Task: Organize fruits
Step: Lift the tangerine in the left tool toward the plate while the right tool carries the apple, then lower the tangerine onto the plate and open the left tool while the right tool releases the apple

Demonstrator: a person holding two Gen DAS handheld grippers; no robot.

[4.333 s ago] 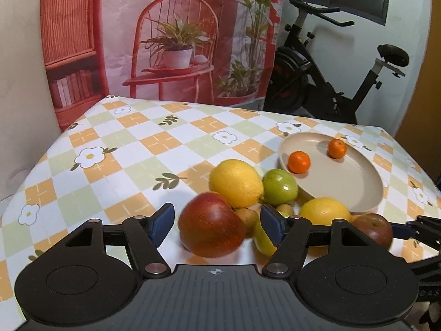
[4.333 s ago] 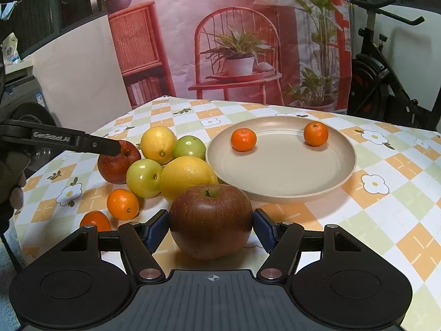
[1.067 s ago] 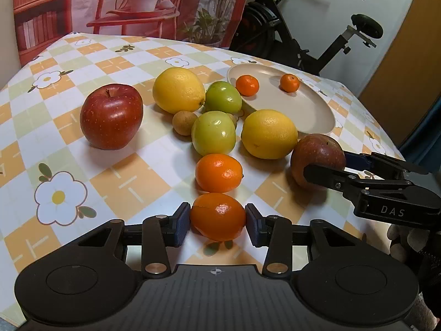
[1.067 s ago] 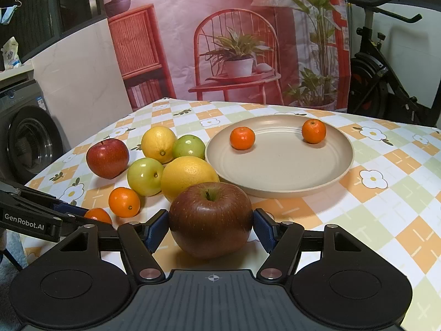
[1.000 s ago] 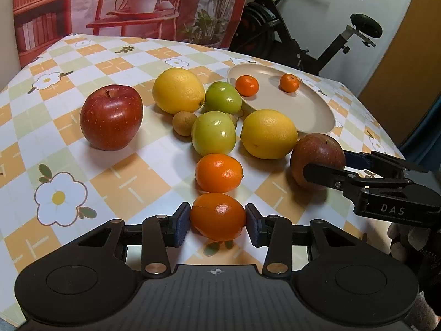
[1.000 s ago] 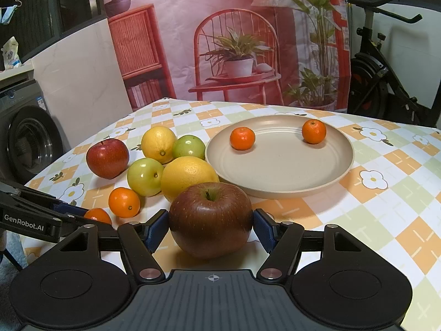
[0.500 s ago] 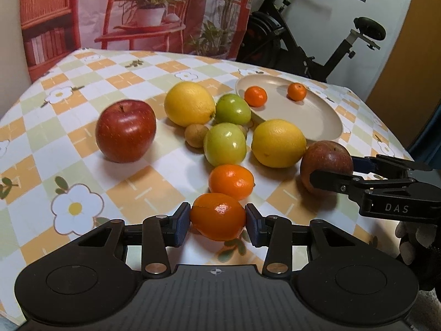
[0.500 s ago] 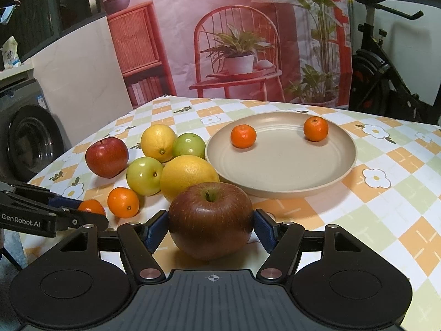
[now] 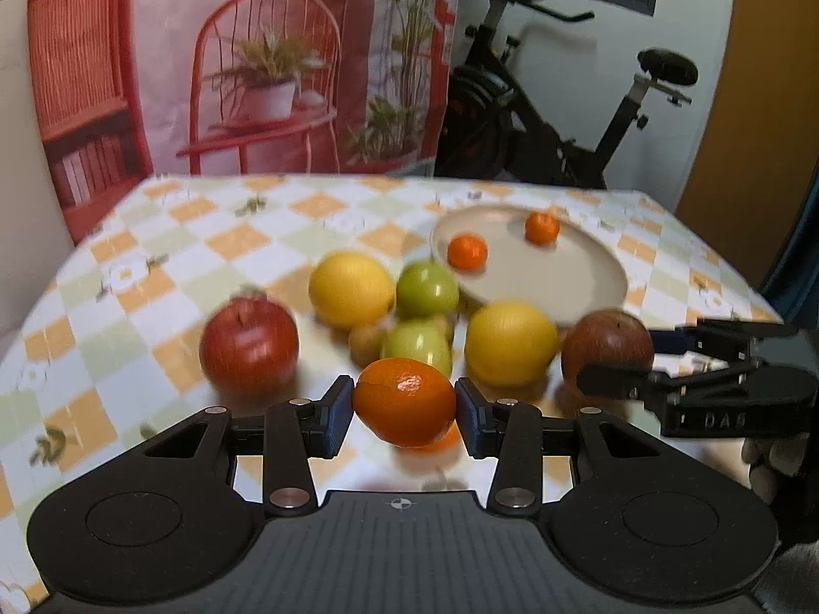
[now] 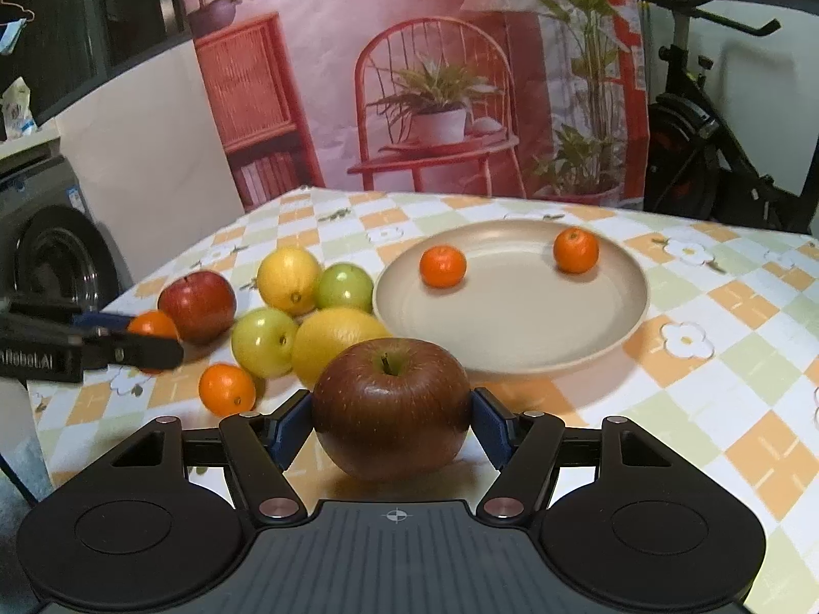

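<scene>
Directly beyond the held tangerine (image 9: pixel 404 403) crowd two green apples (image 9: pixel 417 347).

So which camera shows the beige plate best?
The right wrist view: the plate sits sharp and whole, with two small oranges on it. In the left wrist view it is farther, blurred, its near edge hidden behind fruit.

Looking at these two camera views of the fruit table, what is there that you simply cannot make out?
- Left wrist view: the small brownish fruit among the green apples is blurred by motion; its kind is unclear.
- Left wrist view: the second loose orange is almost hidden behind the held orange.
- Right wrist view: the underside of the dark red apple is hidden; whether it touches the tablecloth is unclear.
</scene>
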